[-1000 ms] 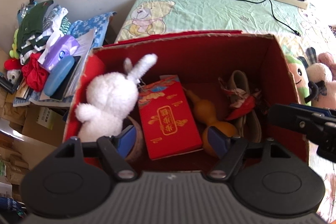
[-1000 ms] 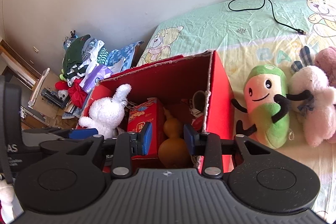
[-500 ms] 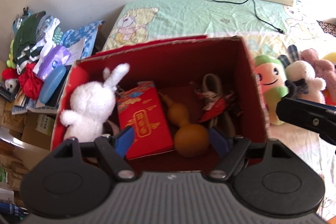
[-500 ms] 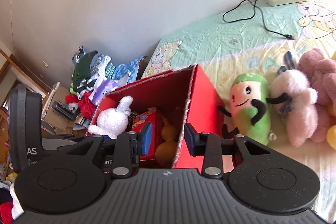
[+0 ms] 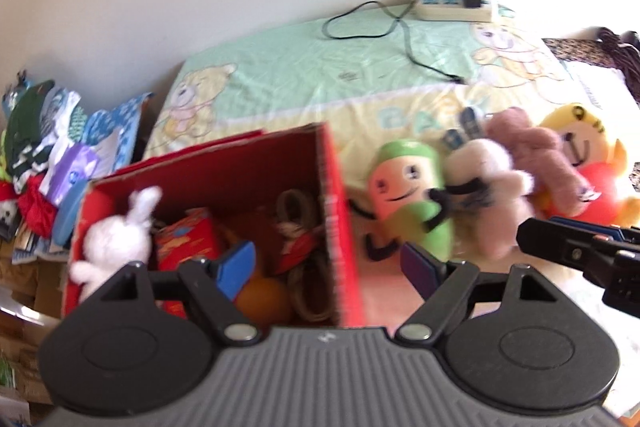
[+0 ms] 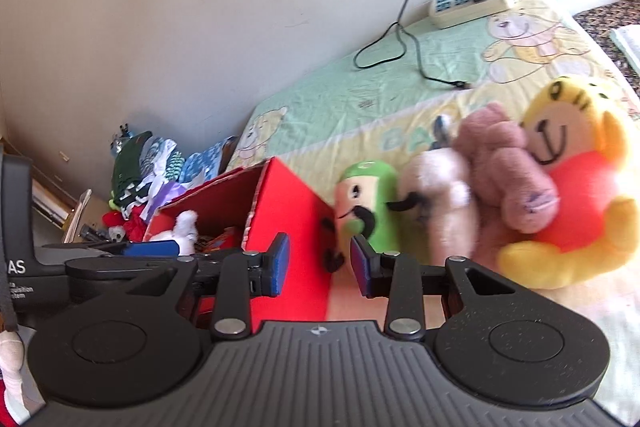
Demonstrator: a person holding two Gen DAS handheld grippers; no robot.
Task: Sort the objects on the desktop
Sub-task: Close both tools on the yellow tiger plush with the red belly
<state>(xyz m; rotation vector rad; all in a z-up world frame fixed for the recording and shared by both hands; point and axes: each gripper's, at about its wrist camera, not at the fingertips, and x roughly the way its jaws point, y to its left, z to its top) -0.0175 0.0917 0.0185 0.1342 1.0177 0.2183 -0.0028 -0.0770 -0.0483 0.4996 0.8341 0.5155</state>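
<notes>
A red cardboard box (image 5: 334, 211) (image 6: 288, 203) stands on the bed and holds a white plush rabbit (image 5: 114, 237), a red packet (image 5: 186, 245), an orange gourd (image 5: 262, 301) and other small items. To its right lie a green plush (image 5: 408, 203) (image 6: 366, 199), a white plush (image 5: 480, 171) (image 6: 444, 195), a pink plush (image 5: 536, 155) (image 6: 504, 163) and a yellow bear in red (image 5: 588, 167) (image 6: 572, 187). My left gripper (image 5: 328, 265) is open and empty, over the box's right wall. My right gripper (image 6: 318, 265) is open and empty, in front of the green plush.
A power strip (image 5: 454, 5) (image 6: 472, 1) with a black cable (image 5: 408, 39) lies at the back of the bear-print sheet (image 5: 300, 75). A pile of clothes and clutter (image 5: 44, 147) (image 6: 144, 171) sits left of the bed. The wall (image 6: 200, 7) is close behind.
Both grippers have swung right, away from over the box towards the row of plush toys. The right gripper's jaws have opened wider. Nothing has been picked up.
</notes>
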